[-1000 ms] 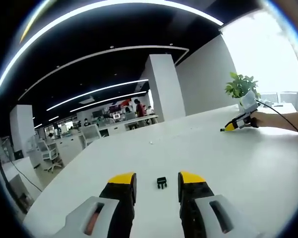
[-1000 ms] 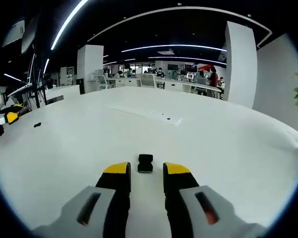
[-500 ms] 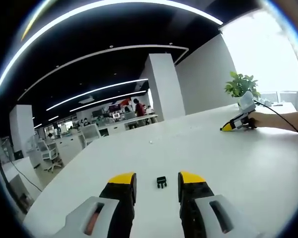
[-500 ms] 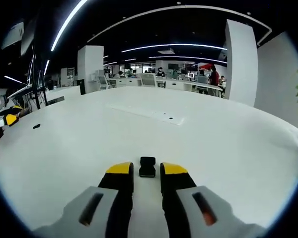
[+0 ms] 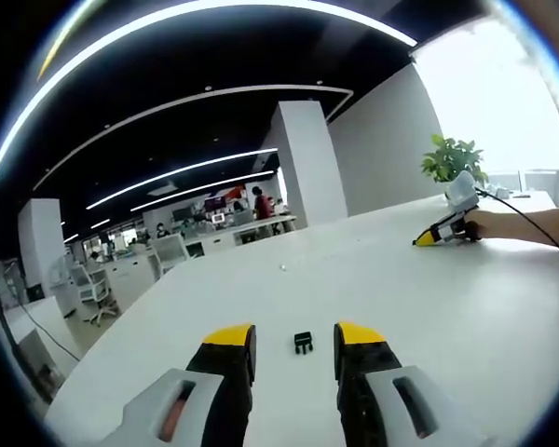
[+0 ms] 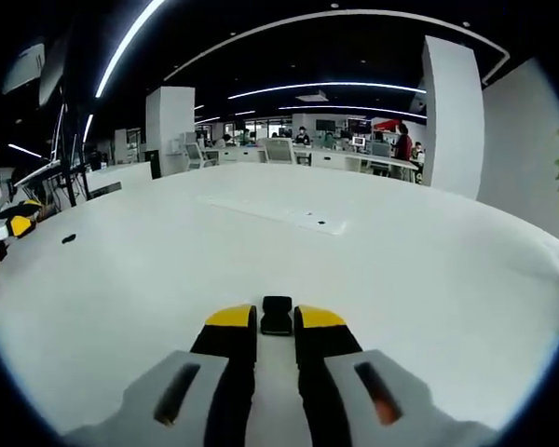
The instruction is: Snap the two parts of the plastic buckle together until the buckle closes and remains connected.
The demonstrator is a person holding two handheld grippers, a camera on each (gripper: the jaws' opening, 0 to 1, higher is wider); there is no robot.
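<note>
In the left gripper view the left gripper (image 5: 294, 346) sits low over the white table (image 5: 447, 307) at bottom centre, jaws spread wide around the small pronged buckle part (image 5: 304, 342) without touching it. At the right edge a person's hand (image 5: 517, 226) holds the right gripper (image 5: 419, 243) down at the tabletop, below a potted plant (image 5: 455, 160). In the right gripper view that right gripper (image 6: 276, 318) lies at bottom centre, jaws narrowed against the sides of the black socket part (image 6: 277, 315); whether it grips firmly I cannot tell.
</note>
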